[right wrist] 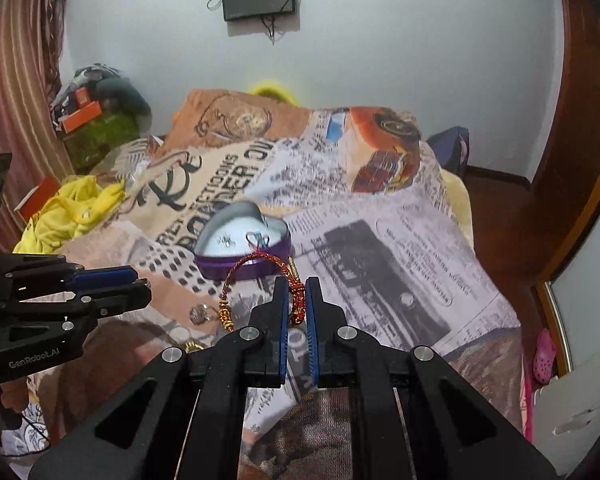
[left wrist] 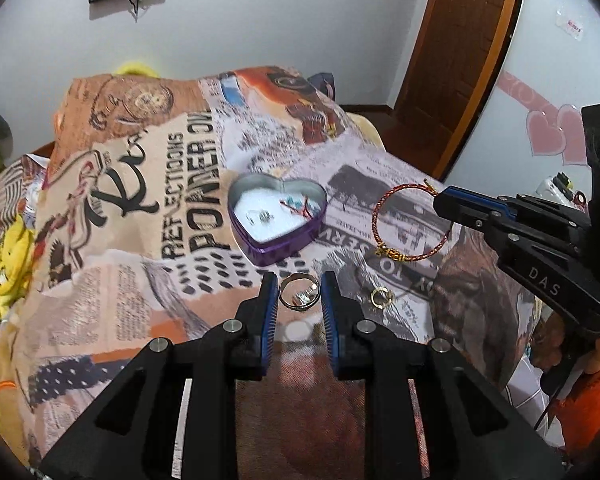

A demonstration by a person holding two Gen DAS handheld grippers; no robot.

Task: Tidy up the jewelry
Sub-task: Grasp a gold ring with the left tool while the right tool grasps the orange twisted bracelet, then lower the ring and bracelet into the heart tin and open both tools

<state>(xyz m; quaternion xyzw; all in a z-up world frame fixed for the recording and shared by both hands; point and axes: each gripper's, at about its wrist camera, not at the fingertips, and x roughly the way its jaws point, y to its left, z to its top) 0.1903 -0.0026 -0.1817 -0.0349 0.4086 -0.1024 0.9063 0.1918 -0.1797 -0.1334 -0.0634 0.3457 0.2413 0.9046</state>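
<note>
A purple heart-shaped tin (left wrist: 278,236) lies open on the printed bedspread, with small jewelry pieces inside; it also shows in the right wrist view (right wrist: 244,266). My left gripper (left wrist: 299,292) is open, its fingers either side of a silver ring (left wrist: 299,297) on the bedspread. A small gold ring (left wrist: 380,296) lies just right of it. My right gripper (right wrist: 296,300) is shut on a red and gold cord bracelet (right wrist: 260,258) by its knot and holds it up near the tin. The bracelet (left wrist: 384,216) hangs from the right gripper's tips (left wrist: 440,200).
The bed is covered by a newspaper-print bedspread (left wrist: 140,240). Yellow clothes (right wrist: 68,208) lie at its left edge. A wooden door (left wrist: 460,40) stands at the right. Boxes and clutter (right wrist: 96,120) sit in the far left corner.
</note>
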